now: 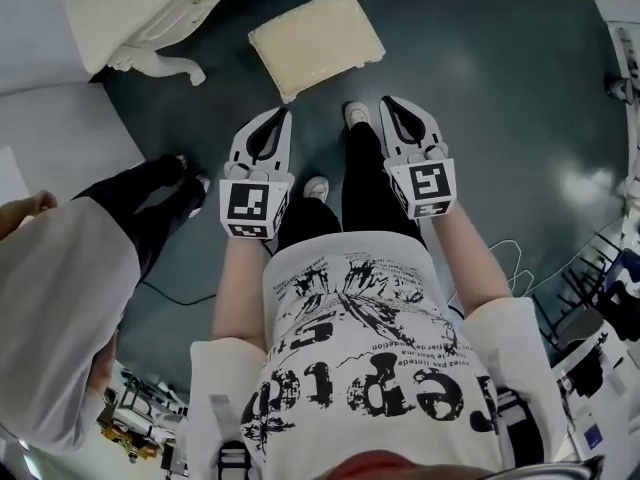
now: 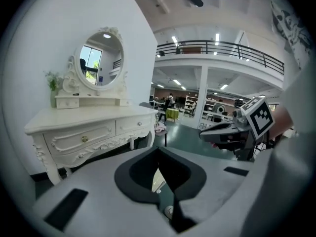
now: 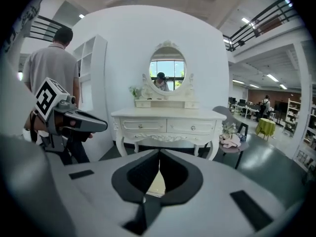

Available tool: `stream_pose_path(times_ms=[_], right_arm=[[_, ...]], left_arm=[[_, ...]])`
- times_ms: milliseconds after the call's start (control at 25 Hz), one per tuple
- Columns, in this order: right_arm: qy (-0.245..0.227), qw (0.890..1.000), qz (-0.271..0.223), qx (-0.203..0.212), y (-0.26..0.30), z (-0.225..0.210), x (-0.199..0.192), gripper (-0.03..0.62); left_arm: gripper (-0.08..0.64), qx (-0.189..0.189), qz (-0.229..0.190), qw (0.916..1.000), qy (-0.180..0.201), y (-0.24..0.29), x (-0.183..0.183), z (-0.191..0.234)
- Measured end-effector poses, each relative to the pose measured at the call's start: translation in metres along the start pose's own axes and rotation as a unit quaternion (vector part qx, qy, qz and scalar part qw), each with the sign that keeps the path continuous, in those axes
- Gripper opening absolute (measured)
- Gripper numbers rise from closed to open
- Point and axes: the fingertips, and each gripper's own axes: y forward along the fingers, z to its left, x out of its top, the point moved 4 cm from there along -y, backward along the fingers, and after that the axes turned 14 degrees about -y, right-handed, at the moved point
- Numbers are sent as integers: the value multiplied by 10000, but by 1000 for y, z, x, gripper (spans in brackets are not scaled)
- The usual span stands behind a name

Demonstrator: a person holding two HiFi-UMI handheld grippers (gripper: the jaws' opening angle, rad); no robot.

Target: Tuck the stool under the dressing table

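Cream stool [image 1: 316, 43] stands upper centre, apart from the dressing table [image 1: 140, 8] at upper left; left gripper [image 1: 279, 116] and right gripper [image 1: 389, 103], jaws together and empty, should open and take opposite edges.

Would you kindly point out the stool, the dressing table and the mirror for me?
stool [image 1: 316, 43], head view, middle of its cushion.
dressing table [image 3: 143, 126], right gripper view, left drawer front.
mirror [image 3: 168, 69], right gripper view, centre of the glass.
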Motion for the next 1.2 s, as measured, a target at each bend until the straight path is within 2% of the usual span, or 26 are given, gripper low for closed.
stream_pose_path(times_ms=[120, 240, 400, 560, 760, 920, 1080, 1200], right_arm=[[-265, 9988, 71, 399, 52, -19, -19, 18], [-188, 9968, 207, 746, 97, -38, -42, 18], [-179, 9908, 573, 1215, 150, -50, -94, 18], [-157, 9857, 811, 1469, 209, -53, -151, 18], [-66, 9791, 1141, 1681, 249, -39, -214, 18], [-82, 9751, 1370, 1744, 264, -23, -261, 18], [-143, 9731, 1442, 1792, 272, -15, -288, 18], [-264, 9731, 1453, 1770, 279, -15, -300, 18]], left_arm=[[20, 203, 19, 9993, -319, 49, -20, 20], [20, 356, 117, 9975, -602, 91, -45, 30], [20, 681, 268, 9921, -1019, 134, -88, 41], [20, 1060, 276, 9846, -1363, 179, -136, 72], [20, 1399, 440, 9724, -1814, 210, -197, 90], [20, 1555, 718, 9646, -2004, 225, -250, 96], [20, 1747, 785, 9471, -2575, 233, -286, 102], [20, 1887, 766, 9414, -2687, 240, -298, 107]])
